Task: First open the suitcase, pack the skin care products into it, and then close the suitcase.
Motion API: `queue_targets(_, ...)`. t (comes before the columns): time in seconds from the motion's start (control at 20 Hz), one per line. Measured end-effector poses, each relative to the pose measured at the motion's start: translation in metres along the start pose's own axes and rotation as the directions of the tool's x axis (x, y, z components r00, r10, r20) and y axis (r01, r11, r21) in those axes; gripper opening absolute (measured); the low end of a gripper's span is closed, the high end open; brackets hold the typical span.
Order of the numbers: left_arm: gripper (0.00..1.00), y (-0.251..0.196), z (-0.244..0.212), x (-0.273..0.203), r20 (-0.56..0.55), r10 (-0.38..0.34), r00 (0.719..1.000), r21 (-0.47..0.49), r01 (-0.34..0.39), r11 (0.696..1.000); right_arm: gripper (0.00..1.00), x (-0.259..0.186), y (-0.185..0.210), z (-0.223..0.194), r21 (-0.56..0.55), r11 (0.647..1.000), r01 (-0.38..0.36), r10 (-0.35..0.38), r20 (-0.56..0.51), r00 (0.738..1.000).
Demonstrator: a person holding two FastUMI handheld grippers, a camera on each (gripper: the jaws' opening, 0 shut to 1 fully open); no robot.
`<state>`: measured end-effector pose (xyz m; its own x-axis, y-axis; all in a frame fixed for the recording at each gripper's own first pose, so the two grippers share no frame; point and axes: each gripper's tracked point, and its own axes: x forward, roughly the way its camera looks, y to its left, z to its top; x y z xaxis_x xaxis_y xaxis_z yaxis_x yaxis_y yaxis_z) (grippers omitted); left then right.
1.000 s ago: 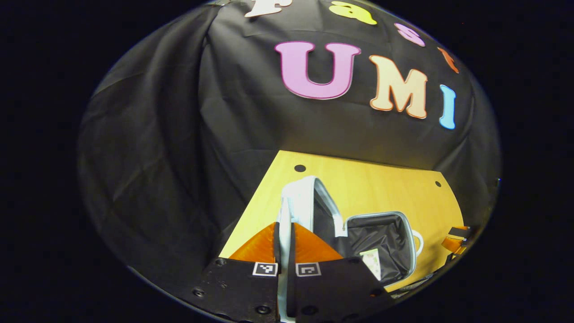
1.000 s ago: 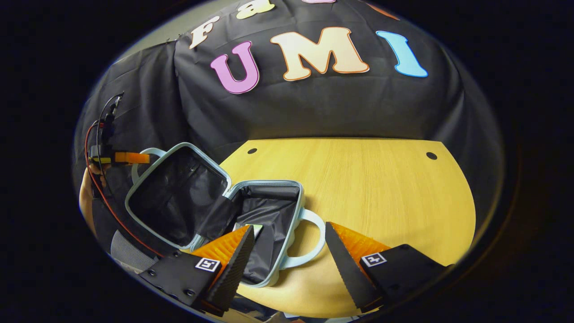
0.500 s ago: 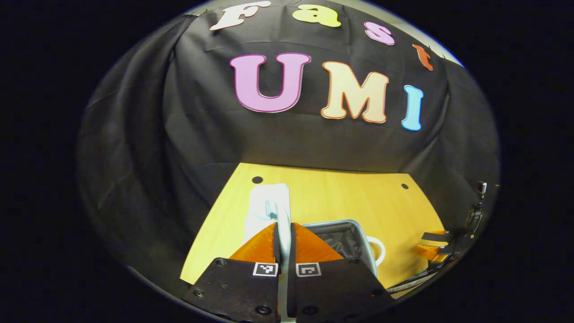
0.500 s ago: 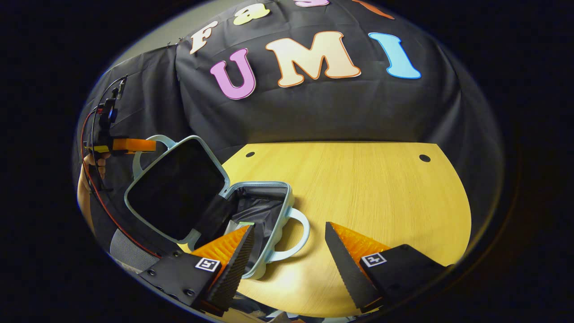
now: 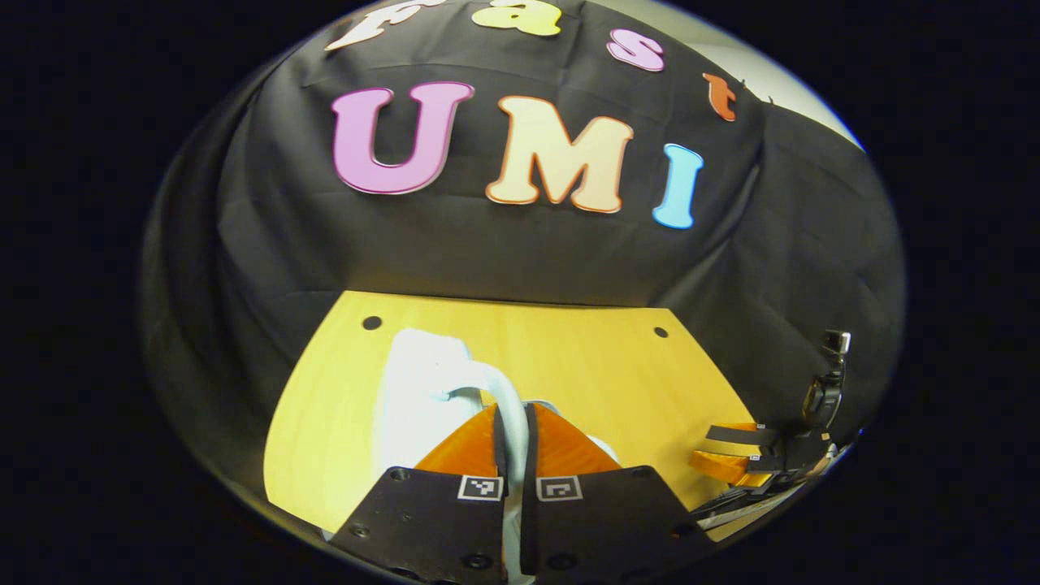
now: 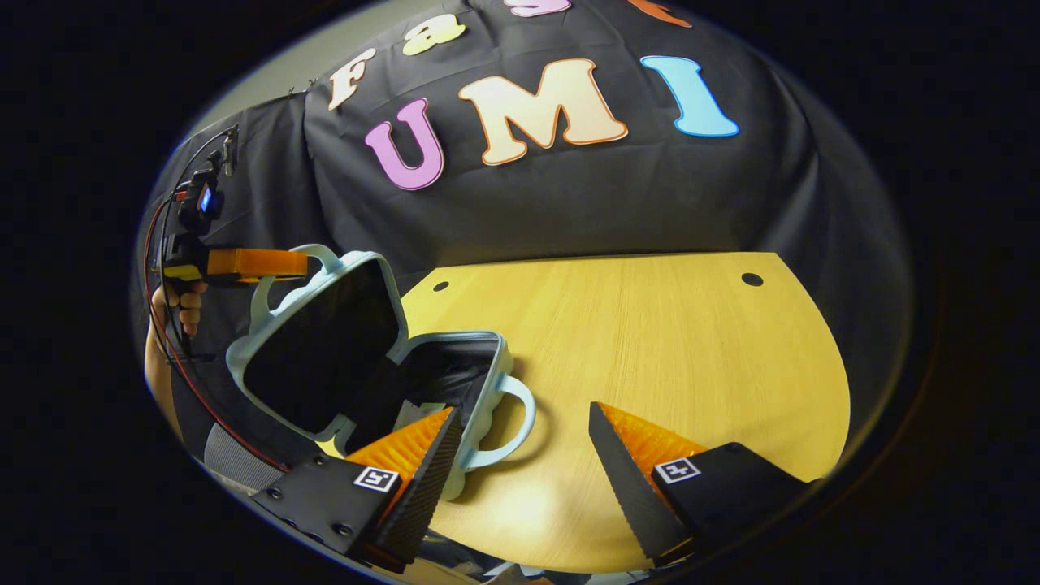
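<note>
in the right gripper view, nearest the camera, the right gripper hangs low over the front of the wooden table with its two orange fingers spread wide and nothing between them. just beyond its left finger sits the small pale-blue suitcase, its base flat on the table with the loop handle facing the front edge and the dark lining of the base showing. a small pale item lies in the base, partly hidden behind the finger; it is probably a packed skin care product, but it is too obscured to say. no loose product can be made out on the bare table. the lid stands partly raised, tilted over the base, its dark inner face toward the camera. farther back and to the left, the left gripper is at the lid's own handle, held by a hand. in the left gripper view the left gripper has its fingers drawn narrow on that pale handle, both pads pressing it, with the white outer shell of the lid just ahead. judged from this, opening and packing appear done and closing is in hand: the lid is not yet down on the base, and whether a fastening must follow cannot be told.
</note>
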<state>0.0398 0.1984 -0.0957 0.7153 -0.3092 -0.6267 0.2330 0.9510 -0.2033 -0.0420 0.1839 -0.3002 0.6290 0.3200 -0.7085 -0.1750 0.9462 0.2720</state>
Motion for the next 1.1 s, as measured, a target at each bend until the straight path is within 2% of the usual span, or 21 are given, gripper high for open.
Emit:
queue_targets(0.35,0.04,-0.066,-0.037,0.044,-0.062,-0.135,0.989,-0.007,0.135,0.991,0.98,-0.012,-0.026,0.006,0.012,0.999,0.038,-0.038,0.016,0.999)
queue_targets(0.55,0.07,-0.09,-0.072,0.063,-0.137,-0.163,0.977,-0.004,0.164,0.986,0.98,-0.017,-0.041,0.012,0.013,0.998,0.058,-0.059,0.029,0.998)
queue_targets(0.6,0.11,-0.096,-0.08,0.067,-0.148,-0.161,0.976,0.001,0.163,0.987,0.98,-0.019,-0.042,0.014,0.017,0.998,0.059,-0.059,0.036,0.998)
queue_targets(0.75,0.29,-0.106,-0.09,0.073,-0.151,-0.132,0.98,0.031,0.138,0.99,0.98,-0.028,-0.05,0.022,0.013,0.998,0.059,-0.06,0.061,0.996)
queue_targets(0.8,0.46,-0.109,-0.088,0.074,-0.139,-0.117,0.983,0.04,0.124,0.991,0.98,-0.032,-0.052,0.024,0.01,0.998,0.056,-0.056,0.073,0.996)
queue_targets(0.85,0.54,-0.111,-0.082,0.074,-0.118,-0.098,0.988,0.049,0.105,0.993,0.98,-0.036,-0.054,0.029,0.005,0.999,0.055,-0.055,0.085,0.995)
queue_targets(0.9,0.68,-0.114,-0.078,0.073,-0.095,-0.074,0.993,0.057,0.08,0.995,0.98,-0.039,-0.057,0.038,0.0,0.998,0.058,-0.058,0.106,0.993)
queue_targets(1.0,0.7,-0.119,-0.052,0.07,0.022,-0.016,1.0,0.077,0.014,0.997,0.98,-0.051,-0.064,0.066,-0.021,0.997,0.071,-0.065,0.197,0.978)
queue_targets(1.1,0.7,-0.119,-0.017,0.061,0.178,0.075,0.981,0.078,-0.09,0.993,0.98,-0.07,-0.071,0.113,-0.049,0.993,0.106,-0.082,0.348,0.934)
